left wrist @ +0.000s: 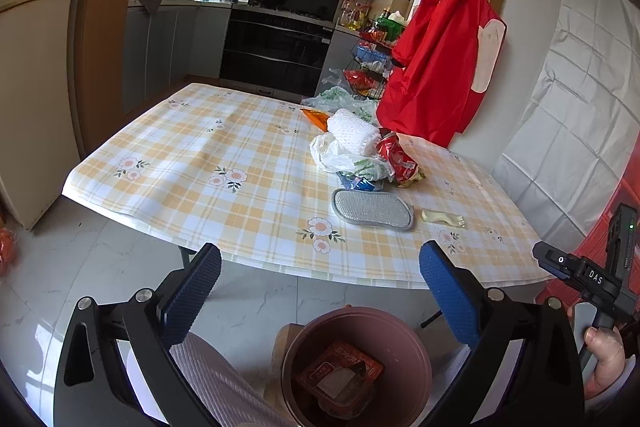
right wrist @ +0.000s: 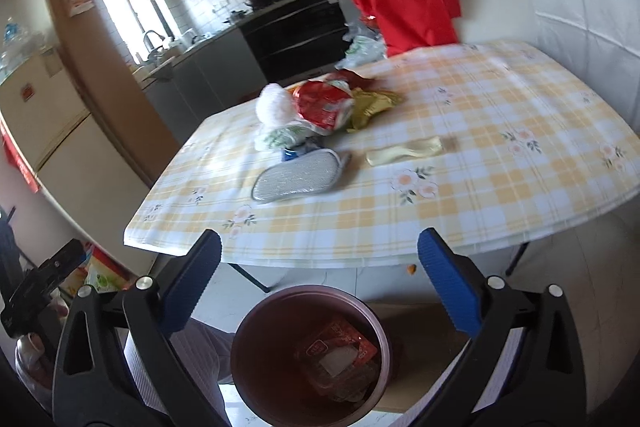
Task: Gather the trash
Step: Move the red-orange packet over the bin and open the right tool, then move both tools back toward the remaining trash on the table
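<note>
Below, the orange wrapper (right wrist: pixel 340 355) lies binned, seemingly clear of spread fingers (right wrist: pixel 450 291).

Open bin mouth (right wrist: pixel 256 311) below; bare tablecloth (left wrist: pixel 192 155) left of the trash heap (left wrist: pixel 360 151).

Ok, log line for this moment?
left gripper: open, empty | right gripper: open, empty | bin: red wrapper inside | table: wrappers, bag left
</note>
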`<state>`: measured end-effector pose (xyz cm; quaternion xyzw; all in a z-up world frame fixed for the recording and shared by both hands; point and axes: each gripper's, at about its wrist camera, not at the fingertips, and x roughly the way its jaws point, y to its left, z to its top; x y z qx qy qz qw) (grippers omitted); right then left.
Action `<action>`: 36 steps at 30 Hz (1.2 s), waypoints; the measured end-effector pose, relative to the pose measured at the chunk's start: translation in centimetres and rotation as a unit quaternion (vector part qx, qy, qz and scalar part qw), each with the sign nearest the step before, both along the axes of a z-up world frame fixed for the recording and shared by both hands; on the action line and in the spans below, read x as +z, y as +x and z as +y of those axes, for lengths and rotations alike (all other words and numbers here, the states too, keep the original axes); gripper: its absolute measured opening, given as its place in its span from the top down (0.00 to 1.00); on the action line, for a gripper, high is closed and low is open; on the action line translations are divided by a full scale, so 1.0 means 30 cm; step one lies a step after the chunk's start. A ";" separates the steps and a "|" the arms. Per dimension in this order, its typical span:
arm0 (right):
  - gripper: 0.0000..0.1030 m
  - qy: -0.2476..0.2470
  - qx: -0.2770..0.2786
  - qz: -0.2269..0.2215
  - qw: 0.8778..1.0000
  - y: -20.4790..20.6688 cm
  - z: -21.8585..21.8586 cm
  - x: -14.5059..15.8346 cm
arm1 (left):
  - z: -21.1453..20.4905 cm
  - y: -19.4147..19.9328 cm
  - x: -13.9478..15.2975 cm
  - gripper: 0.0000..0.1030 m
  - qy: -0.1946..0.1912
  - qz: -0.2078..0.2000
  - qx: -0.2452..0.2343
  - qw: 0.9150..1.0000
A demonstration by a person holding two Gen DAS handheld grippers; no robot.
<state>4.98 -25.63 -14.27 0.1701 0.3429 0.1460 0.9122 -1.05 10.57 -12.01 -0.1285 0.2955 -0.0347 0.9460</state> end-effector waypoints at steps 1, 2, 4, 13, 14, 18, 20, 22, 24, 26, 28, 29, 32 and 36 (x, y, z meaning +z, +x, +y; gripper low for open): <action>0.06 -0.002 -0.005 0.005 1.000 0.003 -0.007 -0.008 | -0.001 0.000 -0.002 0.06 0.000 0.001 -0.001 1.000; 0.06 -0.004 -0.006 0.007 1.000 0.003 -0.011 -0.012 | -0.002 0.000 -0.004 0.06 0.000 0.003 -0.001 1.000; 0.06 -0.007 -0.008 0.008 1.000 0.006 -0.014 -0.019 | -0.005 0.005 -0.010 0.06 0.000 0.007 0.000 1.000; 0.06 -0.046 -0.025 0.008 0.999 0.017 -0.026 -0.095 | -0.042 0.065 -0.087 0.06 0.004 0.040 -0.005 0.999; 0.06 -0.044 -0.029 0.013 0.999 0.022 -0.035 -0.112 | -0.049 0.075 -0.107 0.06 0.004 0.050 -0.007 0.999; 0.06 -0.054 -0.040 0.021 0.998 0.038 -0.056 -0.167 | -0.071 0.095 -0.169 0.06 0.010 0.071 -0.009 0.997; 0.06 -0.059 -0.042 0.026 0.997 0.049 -0.062 -0.190 | -0.077 0.102 -0.197 0.06 0.012 0.082 -0.010 0.996; 0.06 -0.057 -0.044 0.033 0.997 0.064 -0.070 -0.217 | -0.082 0.110 -0.226 0.06 0.011 0.097 -0.009 0.995; 0.06 -0.050 -0.045 0.041 0.997 0.077 -0.077 -0.240 | -0.089 0.117 -0.252 0.06 0.006 0.109 -0.013 0.994; 0.06 -0.048 -0.046 0.044 0.997 0.085 -0.080 -0.256 | -0.099 0.122 -0.271 0.06 0.014 0.117 -0.015 0.993; 0.06 -0.050 -0.045 0.046 0.997 0.094 -0.079 -0.270 | -0.109 0.126 -0.282 0.06 0.024 0.120 -0.017 0.992; 0.06 -0.052 -0.043 0.046 0.997 0.097 -0.079 -0.277 | -0.114 0.128 -0.289 0.06 0.029 0.121 -0.018 0.992; 0.06 -0.053 -0.042 0.050 0.996 0.109 -0.082 -0.297 | -0.130 0.140 -0.305 0.06 0.035 0.129 -0.023 0.991; 0.06 -0.038 -0.045 0.061 0.996 0.127 -0.100 -0.322 | -0.162 0.166 -0.322 0.06 0.056 0.133 -0.034 0.989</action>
